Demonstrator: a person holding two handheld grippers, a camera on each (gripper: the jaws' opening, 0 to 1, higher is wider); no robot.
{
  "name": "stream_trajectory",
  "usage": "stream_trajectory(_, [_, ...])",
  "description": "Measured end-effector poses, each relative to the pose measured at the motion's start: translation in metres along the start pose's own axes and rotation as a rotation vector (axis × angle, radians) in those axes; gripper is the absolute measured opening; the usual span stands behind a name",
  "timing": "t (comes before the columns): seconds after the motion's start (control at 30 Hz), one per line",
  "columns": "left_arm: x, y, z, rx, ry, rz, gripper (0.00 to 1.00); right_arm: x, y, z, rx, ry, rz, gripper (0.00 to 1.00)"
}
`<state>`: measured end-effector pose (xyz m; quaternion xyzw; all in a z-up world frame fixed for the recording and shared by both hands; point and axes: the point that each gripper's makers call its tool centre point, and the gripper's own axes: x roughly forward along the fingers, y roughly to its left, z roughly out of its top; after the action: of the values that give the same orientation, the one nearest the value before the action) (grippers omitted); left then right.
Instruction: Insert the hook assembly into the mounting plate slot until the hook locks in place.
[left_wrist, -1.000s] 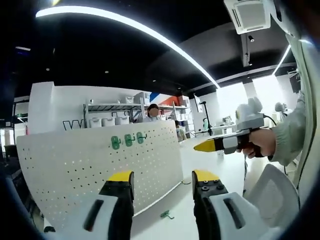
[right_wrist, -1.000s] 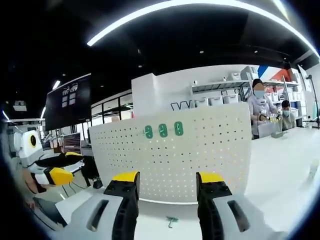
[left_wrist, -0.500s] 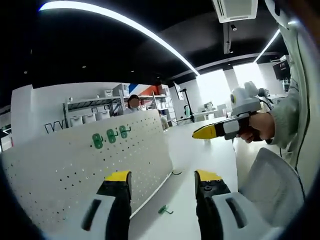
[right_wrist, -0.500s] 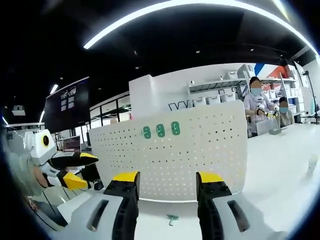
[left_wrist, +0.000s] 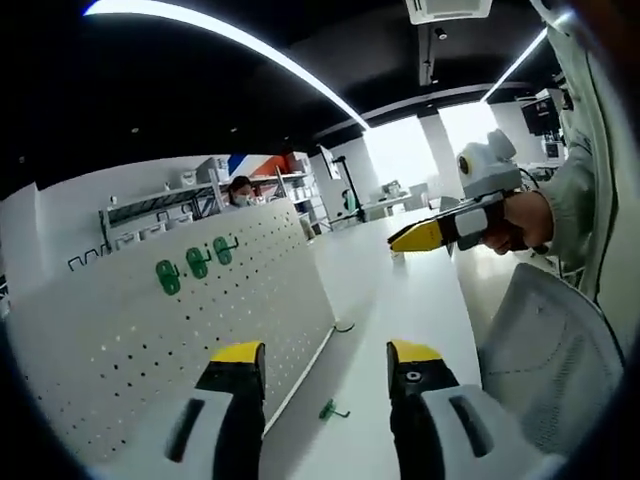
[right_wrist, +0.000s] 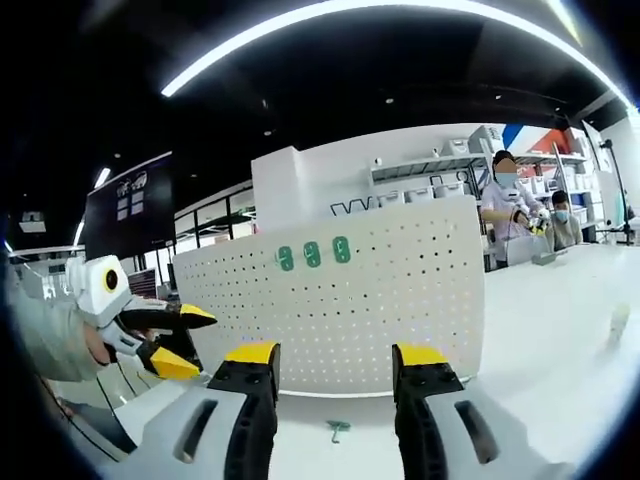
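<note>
A white pegboard (left_wrist: 150, 340) (right_wrist: 400, 300) stands upright on the white table (left_wrist: 400, 300). Three green hooks (left_wrist: 197, 263) (right_wrist: 313, 254) sit in a row near its top edge. A loose green hook (left_wrist: 330, 410) (right_wrist: 337, 429) lies on the table in front of the board's foot. My left gripper (left_wrist: 325, 360) is open above the table, the loose hook low between its jaws; it also appears in the right gripper view (right_wrist: 198, 345) at the left, jaws apart. My right gripper (right_wrist: 335, 360) is open and faces the board. A hand holds it at the right (left_wrist: 405, 240).
A white mesh chair (left_wrist: 560, 340) stands close on the right. A thin dark loop (left_wrist: 345, 326) lies at the board's foot. People work at shelves (right_wrist: 520, 215) behind the board. A small white object (right_wrist: 620, 320) stands on the table far right.
The left gripper has swung so that the pegboard sits further left in its view. In the right gripper view it has come further in from the left. The loose hook lies where it was.
</note>
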<state>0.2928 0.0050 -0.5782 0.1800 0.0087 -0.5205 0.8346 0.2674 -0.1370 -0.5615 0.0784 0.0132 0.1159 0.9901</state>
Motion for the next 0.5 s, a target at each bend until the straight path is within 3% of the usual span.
stream_trajectory(0.5, [0.022,0.005,-0.038,0.014,0.086,-0.045,0.48,-0.005,-0.005,-0.007,0.000,0.020,-0.014,0.43])
